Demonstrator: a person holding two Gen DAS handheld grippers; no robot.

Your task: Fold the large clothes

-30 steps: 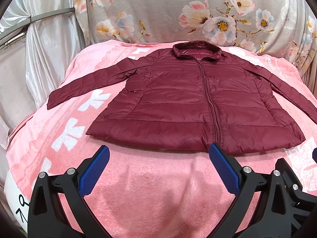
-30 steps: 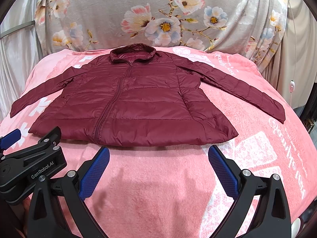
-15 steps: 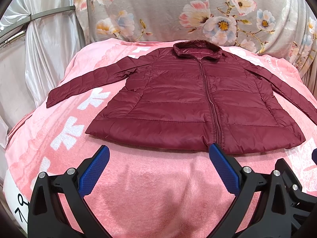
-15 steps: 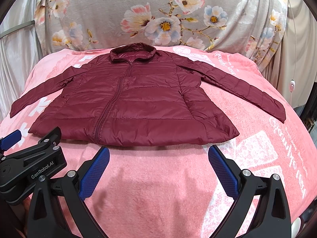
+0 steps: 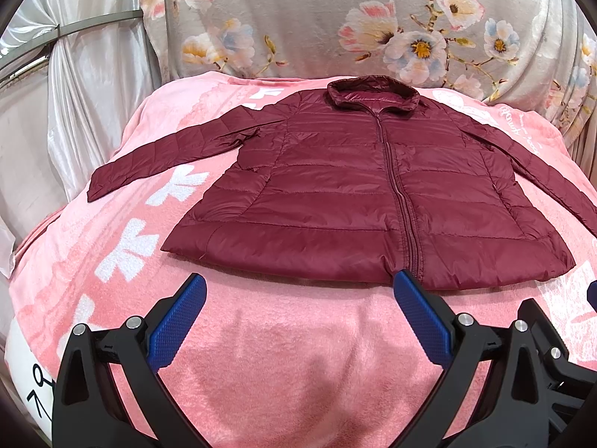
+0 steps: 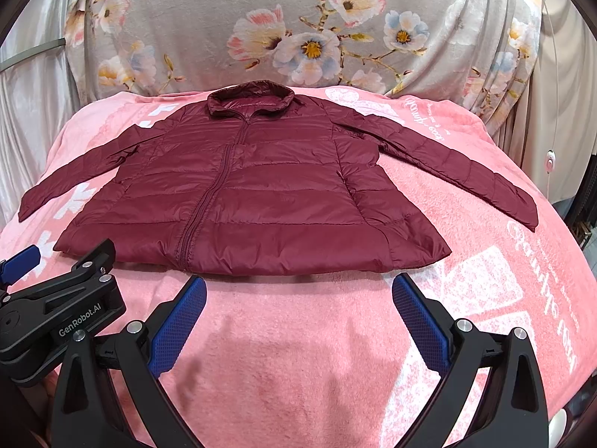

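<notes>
Nearest the cameras, the left tool (image 5: 298, 310) hangs with its blue-padded fingers spread wide, nothing between them, just short of the near hem. The right tool (image 6: 298, 310) matches it: fingers wide apart, empty, over bare pink fleece blanket (image 6: 298, 354) at the bed's near edge. Neither touches cloth.

Just beyond both lies the dark maroon quilted puffer jacket (image 5: 354, 194), flat and zipped, front up, in the middle of the bed. Its hem runs parallel to the near edge; its long axis, the zip line, runs straight away toward the collar (image 5: 373, 91) at the far edge.

Here's what matters: the sleeves splay out sideways. The left sleeve (image 5: 160, 156) reaches toward the bed's left edge, nearer the left tool; the right sleeve (image 6: 459, 171) stretches toward the right edge, nearer the right tool. No fold made yet, I'd say; each side looks set for its own sleeve.

Behind it all, the grey floral drape (image 6: 298, 30).
</notes>
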